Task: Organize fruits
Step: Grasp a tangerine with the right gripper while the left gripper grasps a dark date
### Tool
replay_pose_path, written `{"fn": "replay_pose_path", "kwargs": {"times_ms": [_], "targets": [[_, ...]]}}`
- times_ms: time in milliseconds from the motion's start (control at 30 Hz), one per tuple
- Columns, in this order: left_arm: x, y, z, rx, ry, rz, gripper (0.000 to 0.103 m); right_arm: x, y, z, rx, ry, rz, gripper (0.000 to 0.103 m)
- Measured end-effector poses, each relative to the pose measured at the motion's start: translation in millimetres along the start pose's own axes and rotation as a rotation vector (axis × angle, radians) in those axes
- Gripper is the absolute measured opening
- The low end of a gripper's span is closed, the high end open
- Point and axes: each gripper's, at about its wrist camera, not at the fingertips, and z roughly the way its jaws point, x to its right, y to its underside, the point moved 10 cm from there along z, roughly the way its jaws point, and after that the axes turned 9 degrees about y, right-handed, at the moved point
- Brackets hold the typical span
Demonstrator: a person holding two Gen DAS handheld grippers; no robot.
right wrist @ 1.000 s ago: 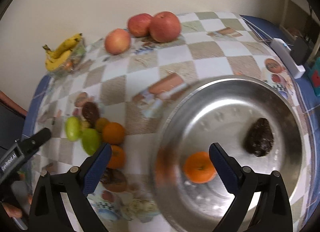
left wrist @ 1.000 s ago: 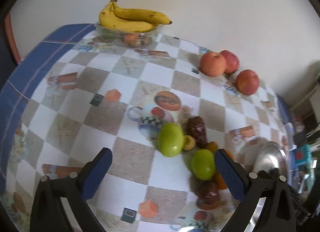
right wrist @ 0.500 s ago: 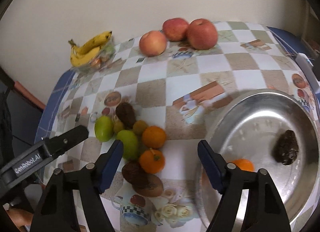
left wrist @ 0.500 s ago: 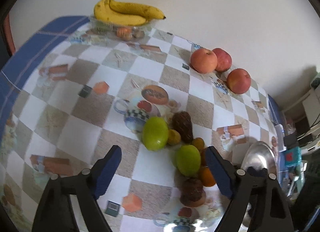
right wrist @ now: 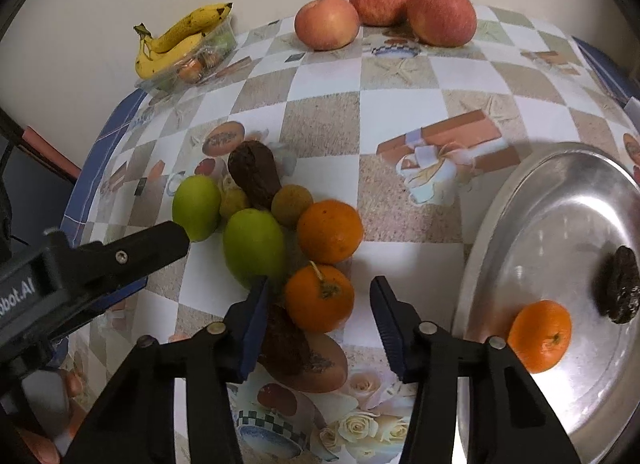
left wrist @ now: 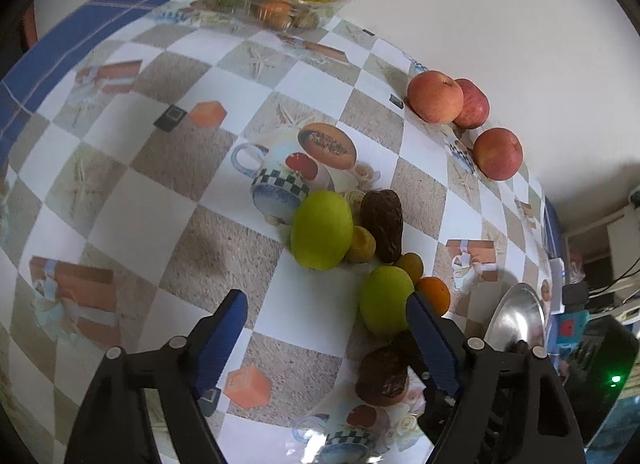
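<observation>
A pile of fruit lies mid-table: two green fruits (right wrist: 253, 245) (right wrist: 196, 206), two oranges (right wrist: 319, 298) (right wrist: 329, 230), small yellow-brown fruits and dark wrinkled fruits (right wrist: 253, 174). My right gripper (right wrist: 318, 306) is open, its jaws on either side of the near orange. My left gripper (left wrist: 328, 318) is open and empty above the table, with one green fruit (left wrist: 385, 300) just inside its right finger. A steel plate (right wrist: 568, 380) at the right holds an orange (right wrist: 540, 335) and a dark fruit (right wrist: 622, 290).
Three red apples (right wrist: 384, 16) stand by the back wall. Bananas (right wrist: 180, 38) lie on a clear plastic tray at the back left. The left gripper's body (right wrist: 80, 264) reaches in from the left in the right wrist view. The table edge runs along the left.
My right gripper moved left from over the plate to the fruit pile and now brackets the near orange. My left gripper came lower and closer to the pile.
</observation>
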Motion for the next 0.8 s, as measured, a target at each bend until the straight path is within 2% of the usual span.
{"fn": "replay_pose_path", "kwargs": {"times_ms": [133,300,433,533,600,667,800], "targets": [[4,7,4,-0.031,0.033,-0.024,0.079,-1,1,0,-0.007,-0.035,0.027,0.038],[14,17,12,-0.079,0.066,-0.021,0.078,2,3,-2,-0.011,-0.012,0.025,0.038],[19,26,20,-0.124,0.076,-0.024,0.073,9,8,-5,-0.034,0.022,0.035,0.038],[20,32,24,-0.147,0.087,-0.030,0.072,13,13,-8,-0.055,0.018,0.050,0.038],[21,34,26,-0.157,0.088,-0.028,0.069,13,16,-10,-0.066,0.022,0.051,0.038],[22,37,28,-0.171,0.085,-0.025,0.057,13,20,-11,-0.076,0.028,0.046,0.038],[23,43,31,-0.199,0.101,-0.041,0.052,13,23,-13,-0.083,0.032,0.041,0.038]]}}
